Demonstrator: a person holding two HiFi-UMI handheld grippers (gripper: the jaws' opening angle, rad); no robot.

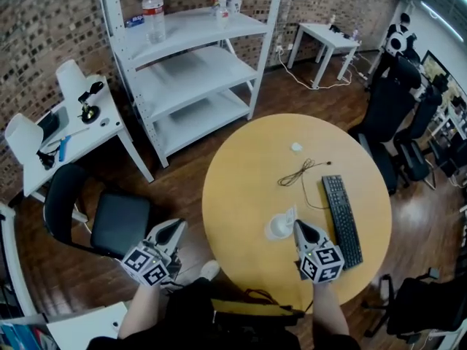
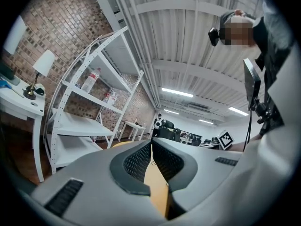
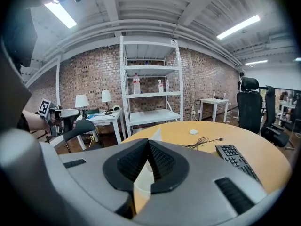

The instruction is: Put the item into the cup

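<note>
**Both jaws closed, cup beside the right gripper**

The white cup [image 1: 280, 227] stands on the round surface [image 1: 241, 188], towards its near edge, with a white pointed piece [image 1: 290, 214] rising at its rim. The right gripper [image 1: 298, 227] has its tip just beside the cup, its jaws pressed together on nothing. A small white item [image 1: 296, 147] lies near the far edge, beyond a cable [image 1: 300, 172]. A keyboard [image 1: 341, 219] sits by the right edge. The left gripper [image 1: 179, 225] hangs off the left edge, its jaws together and empty.
</note>
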